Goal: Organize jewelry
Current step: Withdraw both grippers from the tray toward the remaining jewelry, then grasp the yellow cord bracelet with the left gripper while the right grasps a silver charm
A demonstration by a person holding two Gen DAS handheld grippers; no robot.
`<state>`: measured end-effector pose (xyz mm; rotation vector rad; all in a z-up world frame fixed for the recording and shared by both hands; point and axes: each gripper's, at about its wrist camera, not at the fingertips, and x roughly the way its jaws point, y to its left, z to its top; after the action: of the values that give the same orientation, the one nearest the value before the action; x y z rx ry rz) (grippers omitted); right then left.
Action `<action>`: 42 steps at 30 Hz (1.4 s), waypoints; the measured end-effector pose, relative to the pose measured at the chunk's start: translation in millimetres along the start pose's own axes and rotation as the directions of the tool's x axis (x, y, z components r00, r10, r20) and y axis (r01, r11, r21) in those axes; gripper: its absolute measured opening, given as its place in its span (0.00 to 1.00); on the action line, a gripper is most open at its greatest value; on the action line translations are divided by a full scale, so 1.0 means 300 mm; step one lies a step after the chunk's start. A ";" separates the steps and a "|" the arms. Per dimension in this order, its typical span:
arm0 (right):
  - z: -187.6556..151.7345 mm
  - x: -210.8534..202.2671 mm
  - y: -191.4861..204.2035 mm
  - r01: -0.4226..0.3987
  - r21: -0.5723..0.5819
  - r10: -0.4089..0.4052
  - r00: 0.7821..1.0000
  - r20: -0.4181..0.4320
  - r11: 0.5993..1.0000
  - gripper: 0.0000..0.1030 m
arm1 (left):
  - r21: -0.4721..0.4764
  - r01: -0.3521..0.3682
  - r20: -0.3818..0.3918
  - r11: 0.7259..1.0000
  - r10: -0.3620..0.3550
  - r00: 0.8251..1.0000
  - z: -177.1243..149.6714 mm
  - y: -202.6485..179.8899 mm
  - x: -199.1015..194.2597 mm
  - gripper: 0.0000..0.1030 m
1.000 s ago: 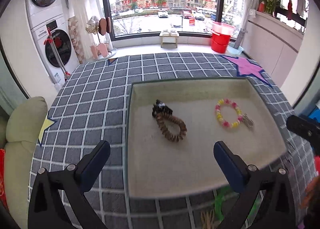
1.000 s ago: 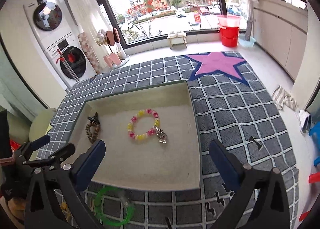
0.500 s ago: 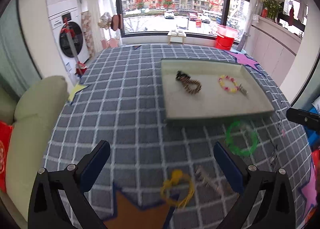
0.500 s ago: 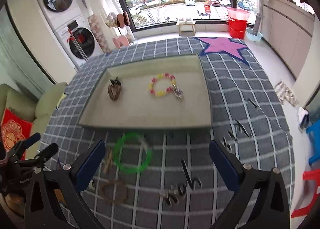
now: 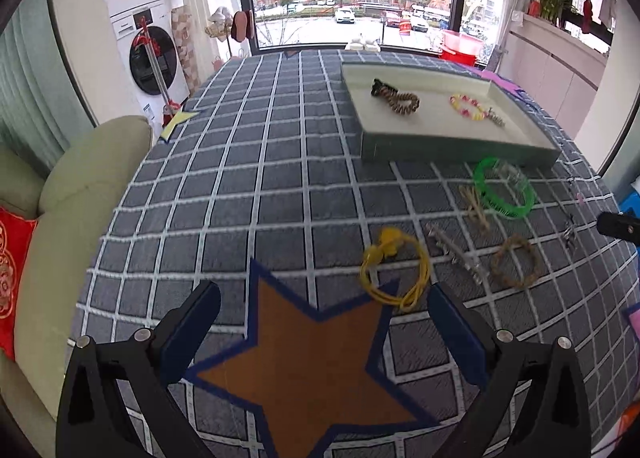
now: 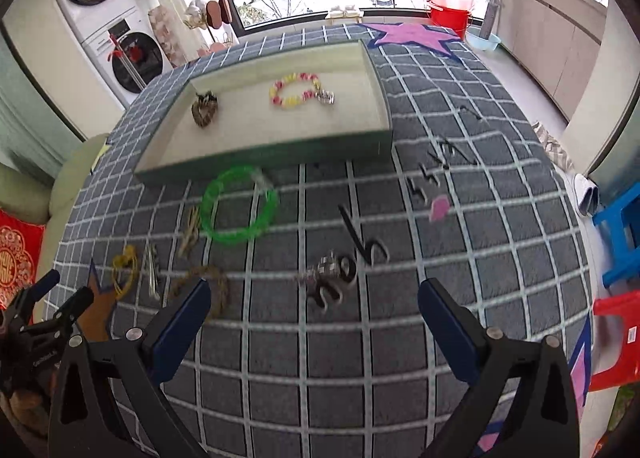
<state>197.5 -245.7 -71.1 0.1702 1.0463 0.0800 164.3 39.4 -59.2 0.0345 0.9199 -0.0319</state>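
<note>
A shallow beige tray (image 5: pixel 456 146) (image 6: pixel 264 156) sits on the checked cloth. It holds a brown bracelet (image 5: pixel 398 99) (image 6: pixel 204 111) and a pink-and-yellow bead bracelet (image 5: pixel 468 108) (image 6: pixel 294 90). In front of the tray lie a green bangle (image 5: pixel 503 188) (image 6: pixel 238 209), a yellow cord bracelet (image 5: pixel 396 270) (image 6: pixel 125 269), a brown woven ring (image 5: pixel 515 266) (image 6: pixel 208 287), a silver clip (image 5: pixel 456 253) and a silver charm piece (image 6: pixel 326 272). My left gripper (image 5: pixel 320 334) is open and empty, over an orange star. My right gripper (image 6: pixel 314 322) is open and empty.
Black hairpins (image 6: pixel 362 236) and a pink bit (image 6: pixel 439 207) lie on the cloth to the right. A green sofa (image 5: pixel 72 218) with a red cushion (image 5: pixel 12 278) is at the left. Washing machines (image 5: pixel 140 30) stand behind. Red and blue stools (image 6: pixel 618 322) stand at the right.
Both grippers have pulled back from the tray toward the near edge of the table. The loose jewelry in front of the tray has come into view. Both stay open.
</note>
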 end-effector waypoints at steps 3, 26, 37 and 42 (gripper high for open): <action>-0.035 0.003 0.003 0.015 -0.015 -0.015 1.000 -0.007 1.000 1.00 | -0.009 0.003 -0.013 1.000 -0.003 1.000 -0.010 0.002 0.014 1.00; -0.041 0.133 0.010 0.071 0.035 -0.071 0.997 -0.006 0.997 0.77 | -0.005 0.038 -0.049 0.999 -0.039 0.998 0.013 -0.044 0.129 1.00; -0.032 0.154 0.061 0.168 -0.051 -0.167 0.986 0.024 0.984 0.57 | 0.039 0.071 -0.042 0.997 -0.069 0.997 0.022 -0.085 0.148 0.91; -0.030 0.149 0.064 0.167 -0.060 -0.166 0.986 0.028 0.984 0.36 | 0.073 0.094 -0.031 0.993 -0.092 0.995 0.026 -0.115 0.136 0.70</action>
<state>212.4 -219.2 -110.3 0.0264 1.0302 -0.0407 193.7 4.2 -87.5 0.0619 0.9475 -0.1526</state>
